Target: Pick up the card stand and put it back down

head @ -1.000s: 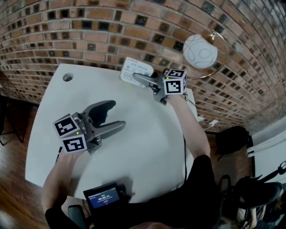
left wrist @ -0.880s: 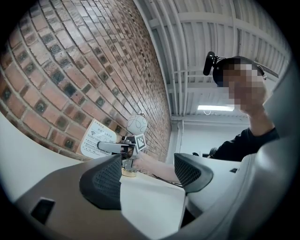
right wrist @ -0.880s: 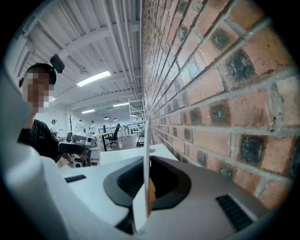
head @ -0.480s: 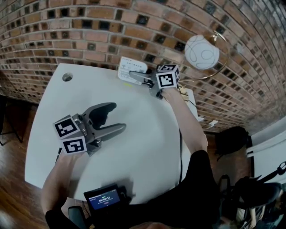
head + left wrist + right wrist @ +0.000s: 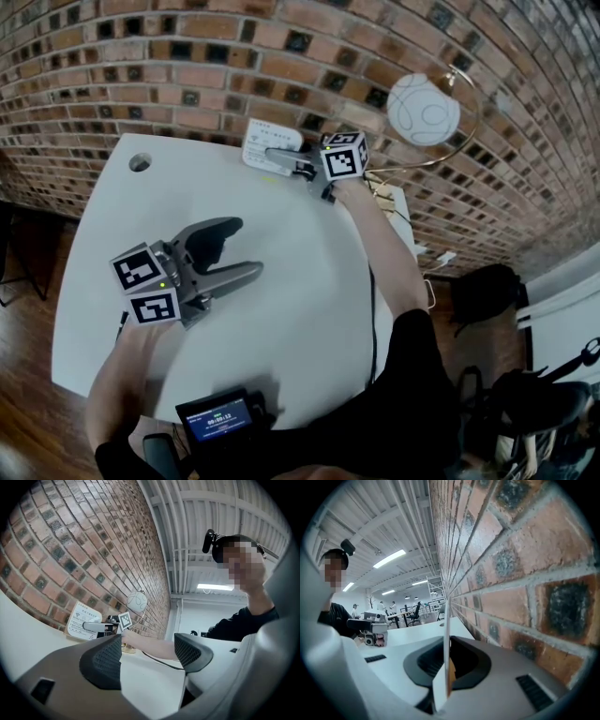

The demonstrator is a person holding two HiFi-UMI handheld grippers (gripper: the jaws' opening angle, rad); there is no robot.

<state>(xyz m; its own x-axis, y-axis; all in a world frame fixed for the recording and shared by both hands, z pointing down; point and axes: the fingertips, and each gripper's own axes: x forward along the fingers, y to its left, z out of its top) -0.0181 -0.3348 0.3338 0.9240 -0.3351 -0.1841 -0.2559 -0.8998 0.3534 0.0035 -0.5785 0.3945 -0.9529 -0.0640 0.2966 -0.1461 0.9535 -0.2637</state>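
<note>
The right gripper [image 5: 279, 159] is pinching the card stand [image 5: 267, 141] at the top middle of the head view, right by the brick wall [image 5: 187, 75]. In the right gripper view the stand shows as a thin edge between the two jaws, which press on it from both sides. A thin sheet like this is best held by its flat faces, so it will not slip. I cannot tell if its foot touches the table [image 5: 309, 281]. The left gripper [image 5: 242, 248] rests at the left of the table. Its jaws are spread wide with nothing between them. It is likely just out of the way, since one gripper is enough here.
</note>
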